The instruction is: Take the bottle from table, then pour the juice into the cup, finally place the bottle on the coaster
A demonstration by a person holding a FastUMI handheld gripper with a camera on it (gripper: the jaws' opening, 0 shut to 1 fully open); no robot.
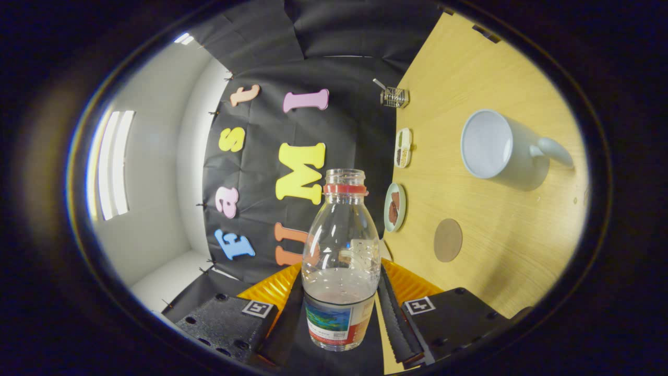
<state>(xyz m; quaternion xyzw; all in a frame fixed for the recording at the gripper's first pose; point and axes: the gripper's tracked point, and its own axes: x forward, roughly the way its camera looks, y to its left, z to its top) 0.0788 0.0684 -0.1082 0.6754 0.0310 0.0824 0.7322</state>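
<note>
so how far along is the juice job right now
Done: the bottle is off the table, clamped between the fingers, cap off. In hand: carrying it; the view is rolled, with the liquid level across the bottle's lower part. Left: the cup looks empty, so pouring remains, then setting the bottle on the bare coaster.
</note>
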